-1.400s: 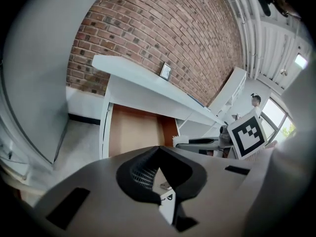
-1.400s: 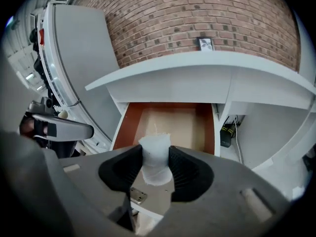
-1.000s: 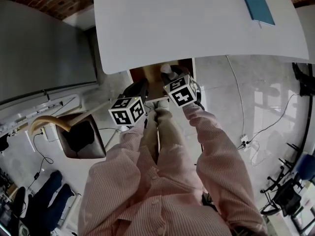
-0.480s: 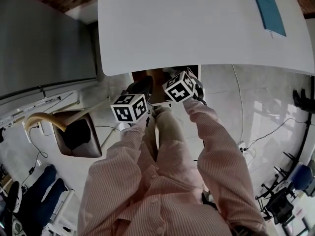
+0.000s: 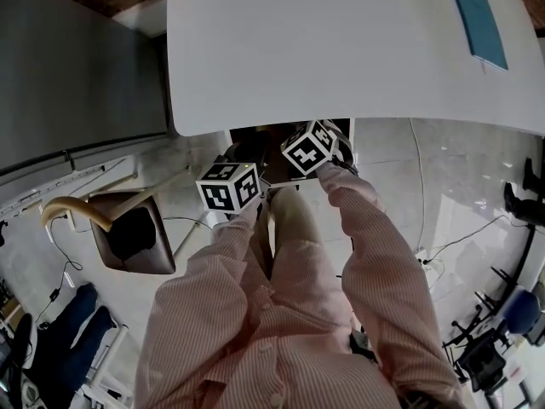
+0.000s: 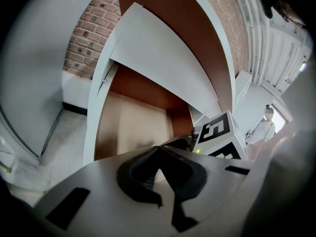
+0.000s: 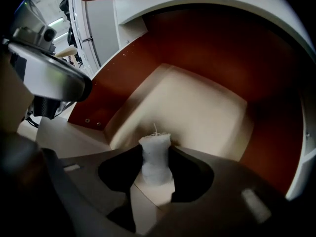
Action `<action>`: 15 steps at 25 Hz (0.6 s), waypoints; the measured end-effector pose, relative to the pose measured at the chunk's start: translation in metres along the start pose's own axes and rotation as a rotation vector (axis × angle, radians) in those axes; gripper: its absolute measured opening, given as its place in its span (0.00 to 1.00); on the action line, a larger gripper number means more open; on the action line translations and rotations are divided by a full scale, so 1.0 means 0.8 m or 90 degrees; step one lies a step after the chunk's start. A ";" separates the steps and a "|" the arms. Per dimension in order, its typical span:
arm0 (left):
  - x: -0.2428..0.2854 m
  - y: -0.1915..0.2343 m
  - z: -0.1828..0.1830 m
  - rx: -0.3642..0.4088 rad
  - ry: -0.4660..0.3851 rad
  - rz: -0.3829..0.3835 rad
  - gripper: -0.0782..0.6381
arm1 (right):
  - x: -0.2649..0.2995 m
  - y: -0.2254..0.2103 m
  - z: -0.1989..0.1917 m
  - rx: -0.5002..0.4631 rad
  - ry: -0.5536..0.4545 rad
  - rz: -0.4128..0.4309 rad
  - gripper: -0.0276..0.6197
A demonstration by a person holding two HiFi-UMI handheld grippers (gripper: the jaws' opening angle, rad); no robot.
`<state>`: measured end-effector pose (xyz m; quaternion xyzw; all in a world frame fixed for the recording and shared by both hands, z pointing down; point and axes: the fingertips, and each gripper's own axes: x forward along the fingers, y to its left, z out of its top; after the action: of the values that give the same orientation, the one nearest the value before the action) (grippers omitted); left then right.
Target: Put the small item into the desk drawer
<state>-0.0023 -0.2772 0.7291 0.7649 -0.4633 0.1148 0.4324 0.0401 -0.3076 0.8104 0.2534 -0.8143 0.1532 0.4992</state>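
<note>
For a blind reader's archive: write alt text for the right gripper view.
The right gripper pinches a small white item with a frayed top, held over an open drawer. The drawer has a pale bottom and reddish-brown walls.

drawer [image 5: 254, 140] mostly hidden under desk [image 5: 341, 49] and behind cubes [image 5: 228, 187] in head view, item [image 7: 155, 157] hidden there too, desk cut off at top, distant person [image 6: 268, 126] too small to make out
</note>
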 end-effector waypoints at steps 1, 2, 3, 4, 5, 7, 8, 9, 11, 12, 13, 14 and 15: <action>0.000 0.001 0.000 0.000 0.001 0.001 0.11 | 0.002 0.001 0.000 -0.004 0.002 0.002 0.30; 0.001 0.002 -0.001 0.000 0.002 0.002 0.11 | 0.004 0.001 0.000 -0.008 0.004 0.003 0.30; 0.002 0.002 -0.002 0.000 0.002 0.003 0.11 | 0.006 0.001 -0.001 -0.012 0.007 0.005 0.30; 0.003 0.002 -0.003 0.000 0.003 0.002 0.11 | 0.008 0.002 -0.002 -0.014 0.010 0.006 0.30; 0.004 0.002 -0.003 0.001 0.004 0.002 0.11 | 0.010 0.002 -0.003 -0.016 0.013 0.007 0.30; 0.006 0.003 -0.005 0.001 0.008 0.001 0.11 | 0.013 0.004 -0.004 -0.021 0.019 0.010 0.30; 0.007 0.003 -0.007 -0.001 0.010 0.001 0.11 | 0.014 0.004 -0.005 -0.025 0.021 0.010 0.30; 0.008 0.004 -0.009 -0.002 0.011 0.001 0.11 | 0.015 0.004 -0.005 -0.029 0.022 0.010 0.30; 0.008 0.002 -0.006 0.000 0.008 0.002 0.11 | 0.016 0.005 -0.004 -0.035 0.020 0.011 0.30; 0.008 0.001 -0.005 0.002 0.006 0.003 0.11 | 0.016 0.005 -0.004 -0.037 0.019 0.011 0.30; 0.007 0.001 -0.004 0.003 0.006 0.004 0.11 | 0.016 0.006 -0.003 -0.040 0.020 0.012 0.30; 0.006 0.001 -0.004 0.004 0.007 0.005 0.11 | 0.016 0.006 -0.003 -0.042 0.021 0.012 0.31; 0.005 0.001 -0.005 0.006 0.008 0.006 0.11 | 0.016 0.007 -0.003 -0.045 0.022 0.013 0.30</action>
<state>0.0002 -0.2767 0.7341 0.7638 -0.4639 0.1238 0.4314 0.0334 -0.3051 0.8230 0.2244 -0.8130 0.1341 0.5202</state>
